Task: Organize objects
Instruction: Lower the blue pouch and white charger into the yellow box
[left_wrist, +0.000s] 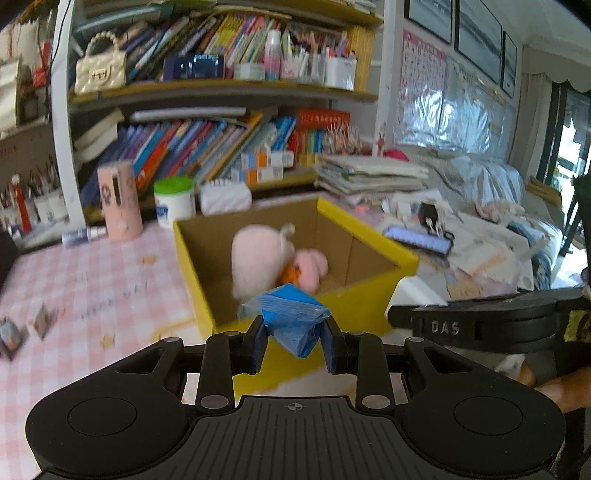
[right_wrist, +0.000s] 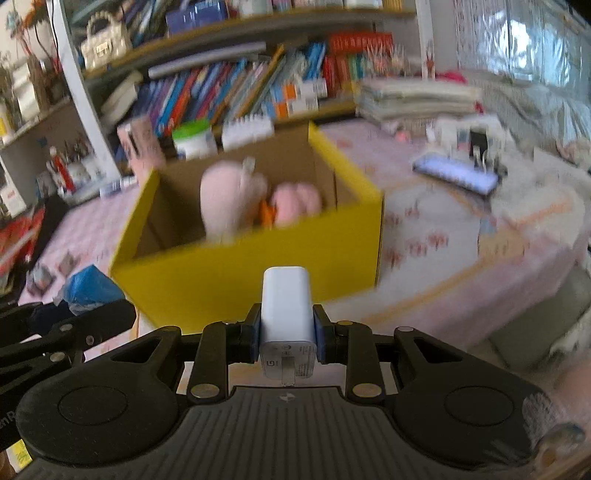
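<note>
Both tongs loaded, heading for the yellow box

The left tongs (left_wrist: 295, 341) pinch a crumpled blue plastic packet (left_wrist: 293, 319); the right tongs (right_wrist: 287, 334) clamp a white oblong charger block (right_wrist: 286, 314), its long axis running away toward the box. Beyond, on the pink checked surface (left_wrist: 85, 280), the open yellow cardboard box (right_wrist: 258, 273) holds a pink plush toy (right_wrist: 229, 199). Next, I'd judge: carry over the rim, then release.
</note>
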